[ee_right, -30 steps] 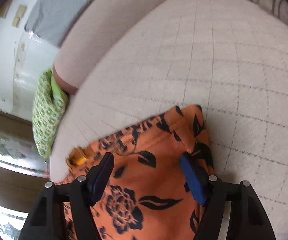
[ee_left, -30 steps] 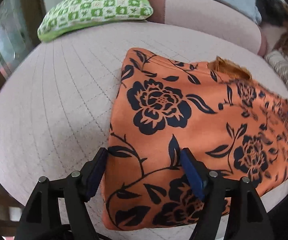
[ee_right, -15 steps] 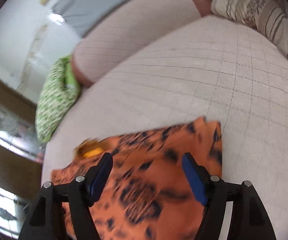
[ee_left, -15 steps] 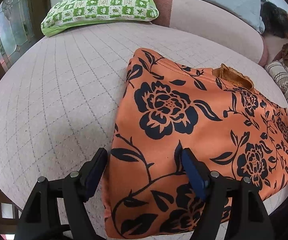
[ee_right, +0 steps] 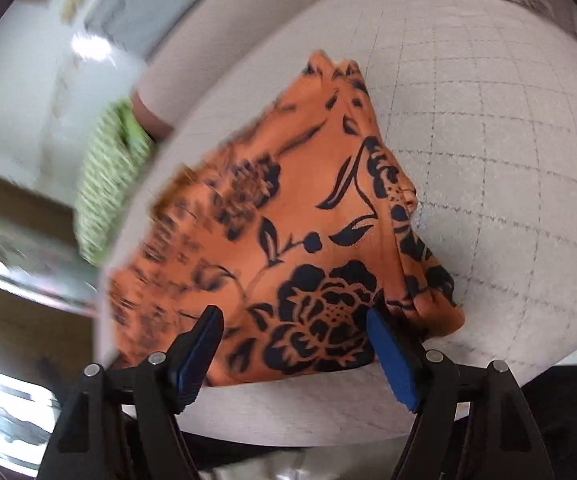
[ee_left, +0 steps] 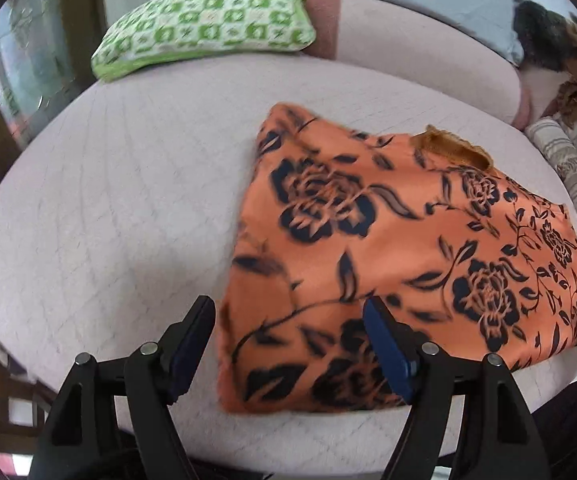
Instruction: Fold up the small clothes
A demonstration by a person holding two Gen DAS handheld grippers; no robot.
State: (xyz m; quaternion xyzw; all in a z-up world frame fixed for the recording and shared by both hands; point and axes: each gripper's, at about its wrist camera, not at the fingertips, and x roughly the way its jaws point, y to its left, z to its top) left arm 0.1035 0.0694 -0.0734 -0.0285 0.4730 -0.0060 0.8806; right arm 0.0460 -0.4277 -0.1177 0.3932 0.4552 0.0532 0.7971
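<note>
I see the folded orange floral garment [ee_left: 400, 256] lying centre-right on the quilted cushion [ee_left: 108, 220], with my left gripper [ee_left: 288, 344] and right gripper [ee_right: 294, 350] both spread wide, gripping nothing.

Home, living room or bedroom, working on a quilted couch/bed seat.
I'm over a pale quilted cushion [ee_left: 128, 208]; behind it a padded bolster backrest [ee_left: 416, 56], a green-and-white patterned pillow [ee_left: 208, 20] at the cushion's far left edge, striped cushions [ee_left: 568, 168] off its right edge, a wood-framed glass door [ee_left: 20, 64] left of the pillow.
</note>
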